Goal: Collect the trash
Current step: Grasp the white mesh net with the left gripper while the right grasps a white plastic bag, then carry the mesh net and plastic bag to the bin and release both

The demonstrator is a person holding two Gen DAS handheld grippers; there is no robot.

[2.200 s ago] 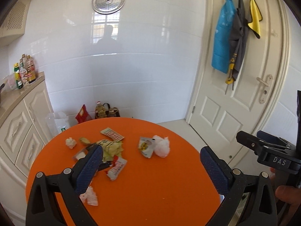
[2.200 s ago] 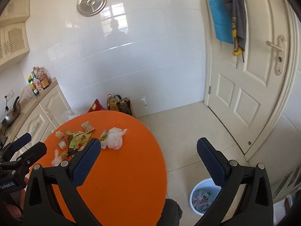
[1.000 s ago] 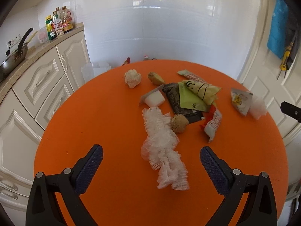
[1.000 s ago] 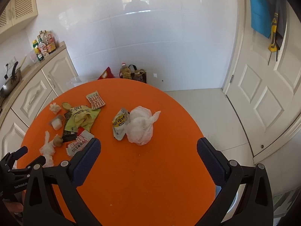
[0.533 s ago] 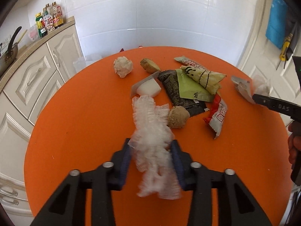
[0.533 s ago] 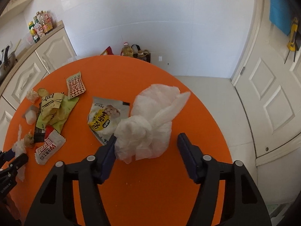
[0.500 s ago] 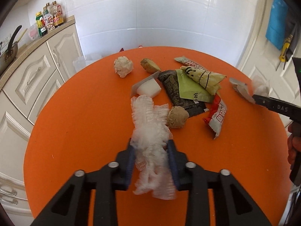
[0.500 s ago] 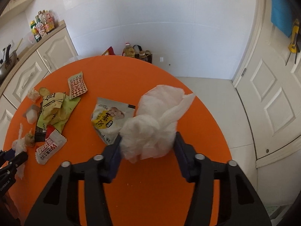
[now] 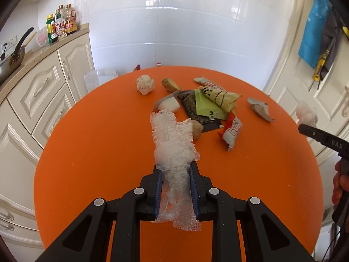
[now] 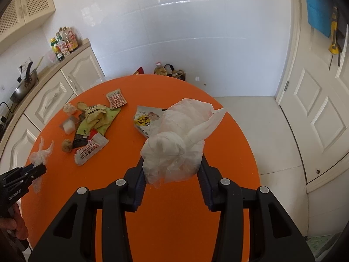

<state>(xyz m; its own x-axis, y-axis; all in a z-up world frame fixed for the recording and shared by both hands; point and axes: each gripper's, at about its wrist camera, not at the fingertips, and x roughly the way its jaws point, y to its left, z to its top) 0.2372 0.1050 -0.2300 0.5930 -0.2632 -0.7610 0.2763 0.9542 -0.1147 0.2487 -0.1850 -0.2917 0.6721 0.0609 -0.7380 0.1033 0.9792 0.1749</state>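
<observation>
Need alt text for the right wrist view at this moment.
The right gripper is shut on a knotted white plastic bag above a round orange table. Wrappers lie scattered at left, where the left gripper holds a white foam net.

bottles (image 9: 62, 27): labels too small to read | dark wrapper (image 9: 197, 111): mostly hidden under green wrapper (image 9: 208, 109)

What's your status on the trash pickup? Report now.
Left tongs shut on white foam netting. Right tongs shut on knotted white plastic bag. Wrappers remain on orange table. Nothing blocking.
</observation>
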